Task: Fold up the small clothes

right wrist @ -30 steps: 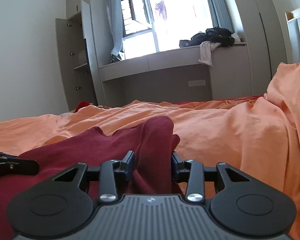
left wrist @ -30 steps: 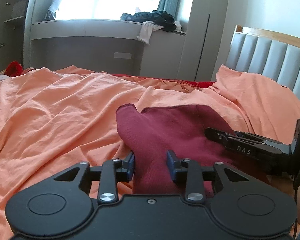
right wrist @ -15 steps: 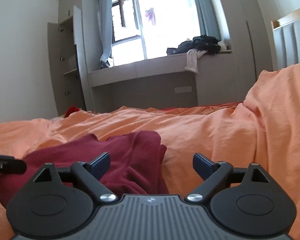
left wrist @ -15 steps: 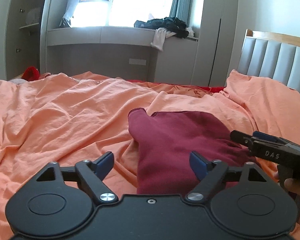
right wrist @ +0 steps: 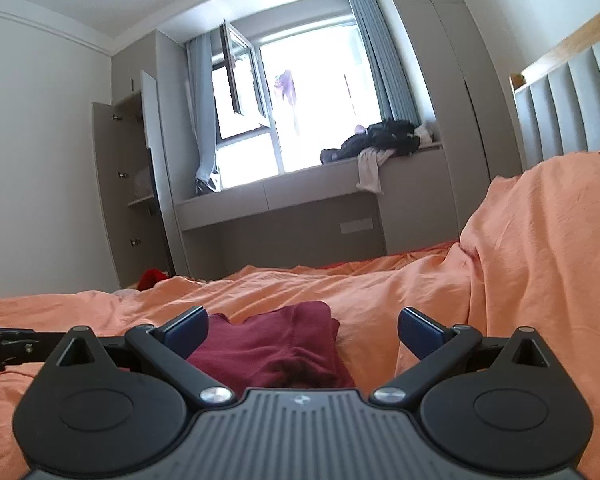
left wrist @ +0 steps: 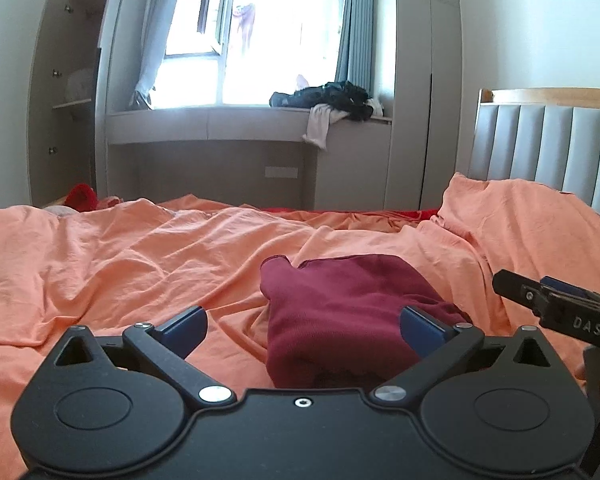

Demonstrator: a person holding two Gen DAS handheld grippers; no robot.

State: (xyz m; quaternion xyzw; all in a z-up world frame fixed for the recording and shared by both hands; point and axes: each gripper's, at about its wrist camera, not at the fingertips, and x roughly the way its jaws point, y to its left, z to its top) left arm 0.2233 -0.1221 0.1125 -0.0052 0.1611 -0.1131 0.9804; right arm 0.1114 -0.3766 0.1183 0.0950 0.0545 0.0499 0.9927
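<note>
A dark red garment (left wrist: 348, 312) lies folded in a compact bundle on the orange bedsheet (left wrist: 140, 264). My left gripper (left wrist: 302, 328) is open and empty, its jaws wide apart just in front of the garment's near edge. The garment also shows in the right wrist view (right wrist: 276, 348), lying low on the sheet. My right gripper (right wrist: 302, 330) is open and empty, pulled back from it. The right gripper's black fingers (left wrist: 556, 308) show at the right edge of the left wrist view, and the left gripper's fingers (right wrist: 8, 344) at the left edge of the right wrist view.
The orange sheet rises in a hump (right wrist: 540, 248) on the right against a grey padded headboard (left wrist: 548, 148). A window bench (left wrist: 244, 124) with a pile of dark clothes (left wrist: 332, 98) stands beyond the bed. A red item (left wrist: 82, 196) lies at the far left edge.
Both grippers opened and let go of the red garment, then drew back and tilted up. The garment now lies flat on the sheet.
</note>
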